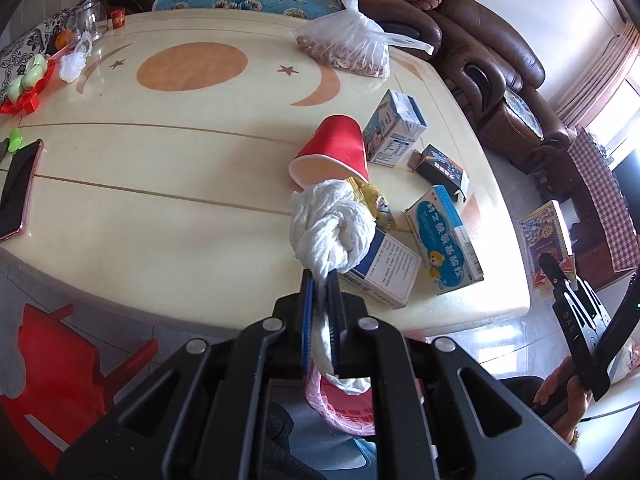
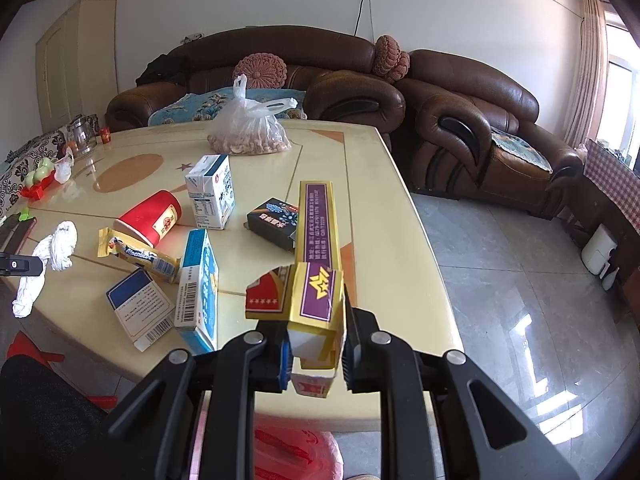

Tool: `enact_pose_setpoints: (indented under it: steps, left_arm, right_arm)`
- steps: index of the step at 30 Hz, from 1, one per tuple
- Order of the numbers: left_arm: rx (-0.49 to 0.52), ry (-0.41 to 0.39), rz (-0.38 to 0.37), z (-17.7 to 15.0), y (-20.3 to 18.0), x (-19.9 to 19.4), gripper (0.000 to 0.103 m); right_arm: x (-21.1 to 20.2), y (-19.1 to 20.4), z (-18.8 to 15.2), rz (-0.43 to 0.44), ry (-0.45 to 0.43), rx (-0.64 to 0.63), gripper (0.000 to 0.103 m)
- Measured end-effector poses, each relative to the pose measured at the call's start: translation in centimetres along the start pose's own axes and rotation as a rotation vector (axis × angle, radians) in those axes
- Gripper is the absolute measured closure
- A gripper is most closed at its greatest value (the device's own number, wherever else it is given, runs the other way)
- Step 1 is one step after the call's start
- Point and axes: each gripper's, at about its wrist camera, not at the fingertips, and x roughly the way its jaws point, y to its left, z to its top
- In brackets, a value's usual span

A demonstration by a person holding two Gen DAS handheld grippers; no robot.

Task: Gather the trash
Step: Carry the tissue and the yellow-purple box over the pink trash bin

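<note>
My left gripper (image 1: 322, 280) is shut on a twisted white tissue (image 1: 332, 232), held above the table's near edge; the tissue also shows in the right wrist view (image 2: 56, 246). My right gripper (image 2: 314, 350) is shut on a torn gold and purple carton (image 2: 318, 264), held over the table's near right corner. On the cream table (image 1: 160, 200) lie a tipped red paper cup (image 1: 334, 150), a milk carton (image 1: 394, 126), a black box (image 1: 440, 168), a blue medicine box (image 1: 444, 240), a white and blue box (image 1: 384, 270) and a yellow wrapper (image 2: 140, 256). A pink trash bag (image 1: 344, 412) hangs below, between the grippers.
A plastic bag of nuts (image 1: 352, 48) sits at the table's far side. A phone (image 1: 18, 192), a red tray with green cups (image 1: 28, 84) and a glass jar (image 1: 86, 18) are at the left. A red stool (image 1: 60, 368) stands below left. Brown sofas (image 2: 460, 120) ring the table.
</note>
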Motion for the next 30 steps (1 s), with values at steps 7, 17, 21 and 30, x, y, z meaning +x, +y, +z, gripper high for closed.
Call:
enact_pose_setpoints:
  steps: [7,17,21,30]
  left_arm:
    - [0.034,-0.02,-0.001,-2.4,-0.9,-2.3,0.095]
    - [0.091,-0.059,0.008,-5.6,-2.7,-5.1,0.095]
    - [0.11,-0.065,0.002,-6.8,-3.5,-5.6,0.095]
    - [0.143,-0.058,-0.004,-9.6,-5.2,-5.8,0.095]
  right_arm:
    - [-3.5,0.0,-0.9,-0.008,-0.025,-0.001,0.084]
    - [-7.7,0.7,-2.6,0.017,-0.036,-0.009,0.084]
    - [-9.3,1.1,-3.4,0.031,-0.039,-0.019,0.084]
    - [-12.1,1.7,-5.6,0.051,-0.036,-0.028,0.084]
